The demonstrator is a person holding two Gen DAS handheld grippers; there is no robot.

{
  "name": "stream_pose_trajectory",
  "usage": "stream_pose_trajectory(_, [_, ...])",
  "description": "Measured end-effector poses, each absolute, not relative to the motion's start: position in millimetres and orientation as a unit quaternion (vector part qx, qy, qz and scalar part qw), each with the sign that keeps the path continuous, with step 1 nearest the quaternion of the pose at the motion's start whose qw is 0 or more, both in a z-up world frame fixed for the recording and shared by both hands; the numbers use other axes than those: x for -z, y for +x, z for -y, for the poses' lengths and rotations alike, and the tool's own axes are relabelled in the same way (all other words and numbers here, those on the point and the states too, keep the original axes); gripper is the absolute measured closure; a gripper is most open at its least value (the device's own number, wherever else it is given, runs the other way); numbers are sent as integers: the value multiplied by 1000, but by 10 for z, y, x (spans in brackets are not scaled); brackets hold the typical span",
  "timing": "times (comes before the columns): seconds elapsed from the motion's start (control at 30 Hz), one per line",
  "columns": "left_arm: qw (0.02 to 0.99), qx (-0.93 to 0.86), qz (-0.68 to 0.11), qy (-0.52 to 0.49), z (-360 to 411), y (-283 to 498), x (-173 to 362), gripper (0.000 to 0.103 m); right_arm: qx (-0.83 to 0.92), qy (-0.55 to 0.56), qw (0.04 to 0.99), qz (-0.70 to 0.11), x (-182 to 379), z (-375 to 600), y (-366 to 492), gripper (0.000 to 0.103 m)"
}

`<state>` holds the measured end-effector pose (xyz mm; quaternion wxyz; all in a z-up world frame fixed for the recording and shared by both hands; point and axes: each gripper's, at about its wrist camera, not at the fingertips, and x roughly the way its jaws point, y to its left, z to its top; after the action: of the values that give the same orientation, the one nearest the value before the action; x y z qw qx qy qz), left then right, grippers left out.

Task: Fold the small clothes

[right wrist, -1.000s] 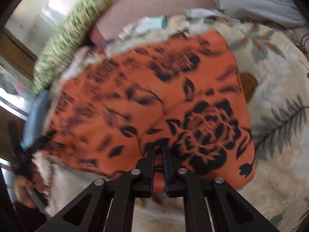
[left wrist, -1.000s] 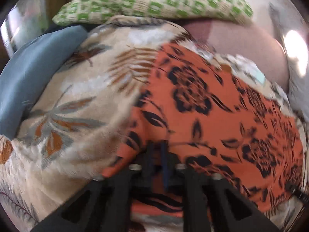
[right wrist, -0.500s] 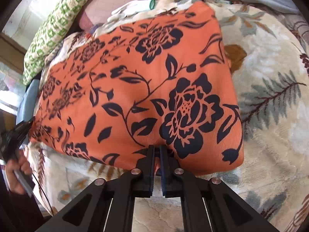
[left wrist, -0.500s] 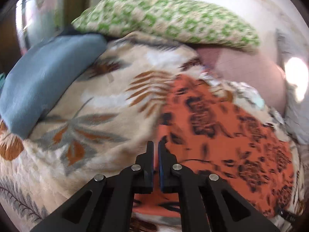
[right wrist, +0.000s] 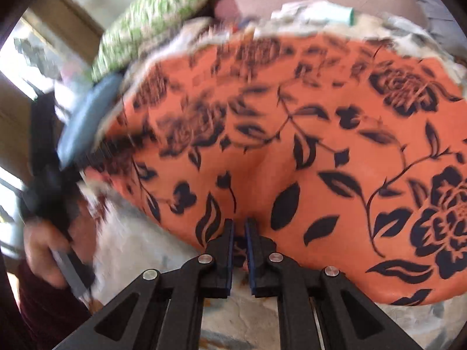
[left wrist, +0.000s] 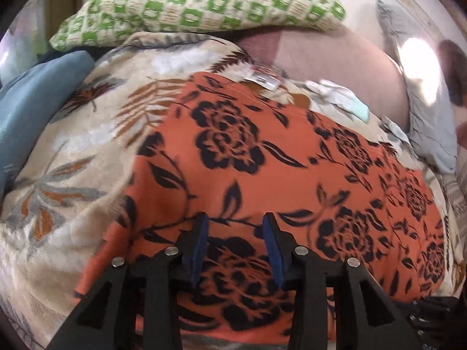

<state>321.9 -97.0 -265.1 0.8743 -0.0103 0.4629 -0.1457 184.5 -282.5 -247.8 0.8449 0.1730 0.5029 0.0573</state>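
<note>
My left gripper hangs released, jaws spread apart, just over the near edge of the orange floral garment, gripping nothing. My right gripper is clenched on that garment's near hem, a small pucker of cloth rising from the pinch. The garment lies spread flat on the leaf-print blanket. To fold it well, I'd judge the left jaws should bite the hem level with the right pinch, so both corners lift evenly and the fold lands square. Farther off sit a blue cushion at the left, crumpled pale cloth beyond the garment, and a green checked pillow at the back.
</note>
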Motion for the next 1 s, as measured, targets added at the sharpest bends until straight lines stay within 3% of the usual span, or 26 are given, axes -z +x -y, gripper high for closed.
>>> stream_pose_trajectory(0.2, [884, 133, -446, 53, 1075, 3212, 2675, 71, -91, 220, 799, -553, 2678, 2927, 1815, 94])
stream_pose_trajectory(0.57, [884, 46, -451, -118, -202, 3360, 2235, 71, -54, 256, 858, -441, 2132, 3321, 1622, 94])
stream_pose_trajectory(0.87, [870, 104, -481, -18, 254, 3123, 2363, 71, 47, 287, 827, -482, 2403, 3703, 1641, 94])
stream_pose_trajectory(0.97, [870, 83, -481, 70, 507, 3102, 2538, 56, 32, 283, 839, -463, 2309, 3650, 1607, 94])
stream_pose_trajectory(1.0, [871, 71, -478, 92, 538, 3124, 2593, 45, 29, 283, 843, -457, 2309, 3614, 1614, 94])
